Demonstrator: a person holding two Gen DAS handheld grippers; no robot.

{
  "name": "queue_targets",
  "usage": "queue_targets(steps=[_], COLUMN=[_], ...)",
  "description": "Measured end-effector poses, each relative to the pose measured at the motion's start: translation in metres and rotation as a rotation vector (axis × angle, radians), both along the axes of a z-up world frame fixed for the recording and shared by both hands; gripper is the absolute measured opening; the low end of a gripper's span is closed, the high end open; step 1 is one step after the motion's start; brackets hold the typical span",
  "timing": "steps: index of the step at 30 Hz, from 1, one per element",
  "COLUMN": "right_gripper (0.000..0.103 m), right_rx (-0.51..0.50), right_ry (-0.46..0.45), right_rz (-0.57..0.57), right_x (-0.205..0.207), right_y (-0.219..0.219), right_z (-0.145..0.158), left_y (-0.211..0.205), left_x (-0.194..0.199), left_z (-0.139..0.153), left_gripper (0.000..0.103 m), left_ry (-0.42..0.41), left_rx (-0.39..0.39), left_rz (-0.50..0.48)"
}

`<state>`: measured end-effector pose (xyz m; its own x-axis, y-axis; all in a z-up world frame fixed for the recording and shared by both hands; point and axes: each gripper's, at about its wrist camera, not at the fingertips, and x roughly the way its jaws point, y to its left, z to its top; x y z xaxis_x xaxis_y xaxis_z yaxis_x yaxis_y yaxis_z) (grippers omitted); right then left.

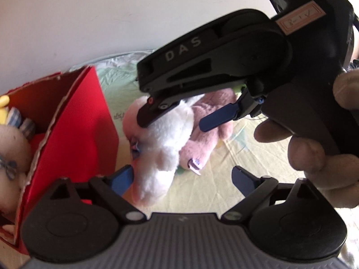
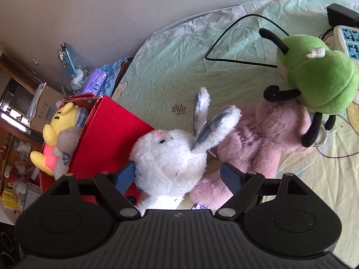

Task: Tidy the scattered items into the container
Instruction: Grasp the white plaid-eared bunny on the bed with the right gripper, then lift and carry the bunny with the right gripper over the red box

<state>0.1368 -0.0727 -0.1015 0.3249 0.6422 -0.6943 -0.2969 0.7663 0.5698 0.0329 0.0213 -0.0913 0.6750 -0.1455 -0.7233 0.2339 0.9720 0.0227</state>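
Right gripper (image 2: 177, 174) jaws spread wide around white rabbit plush (image 2: 170, 157), not pinching. Left gripper (image 1: 182, 179) likewise released, rabbit between its fingers. "DAS" printed on right gripper. Rabbit lies on bedsheet (image 2: 170, 67), touching red box (image 2: 105, 139).

Plain pale wall (image 2: 112, 4), creased green-and-yellow bedsheet (image 2: 170, 67), cluttered wooden shelving (image 2: 13, 134), cardboard box (image 2: 44, 109), daylight

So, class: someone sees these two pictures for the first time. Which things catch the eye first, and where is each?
The white plush rabbit lies on the sheet between the open right gripper fingers, against the red box on its left. Beside it lies a pink plush, with a bright green bug toy on its far end. A yellow plush already sits in the box.
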Motion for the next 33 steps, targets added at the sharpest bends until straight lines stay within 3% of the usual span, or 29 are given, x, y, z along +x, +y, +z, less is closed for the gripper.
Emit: queue_targets(steps=[4, 6, 9, 16, 22, 25, 29, 33], right_gripper=[0.080, 0.061, 0.056, 0.051, 0.051, 0.051, 0.052, 0.055], right_rx=[0.061, 0.120, 0.136, 0.179, 0.195, 0.193, 0.208, 0.214], right_ry=[0.048, 0.064, 0.064, 0.053, 0.080, 0.122, 0.168, 0.183], right_rz=[-0.013, -0.002, -0.017, -0.072, -0.096, -0.116, -0.169, -0.220], right_x=[0.004, 0.002, -0.001, -0.016, -0.044, -0.059, -0.075, -0.080], right_y=[-0.002, -0.007, -0.013, -0.032, -0.061, -0.076, -0.093, -0.097], right_z=[-0.008, -0.008, -0.007, -0.004, -0.004, -0.010, -0.022, -0.027], left_y=[-0.005, -0.006, -0.006, -0.004, -0.003, -0.011, -0.030, -0.036], left_x=[0.006, 0.008, 0.012, 0.012, -0.013, -0.027, -0.032, -0.020], left_z=[-0.004, -0.006, -0.007, 0.002, 0.019, 0.021, 0.013, 0.000], left_gripper=[0.095, 0.096, 0.094, 0.066, 0.055, 0.056, 0.069, 0.074], left_ry=[0.002, 0.003, 0.018, 0.033, 0.089, 0.117, 0.127, 0.122], left_rx=[0.042, 0.043, 0.028, 0.011, -0.091, -0.125, -0.094, -0.066], left_rz=[-0.010, -0.011, -0.009, -0.015, -0.120, -0.180, -0.217, -0.222])
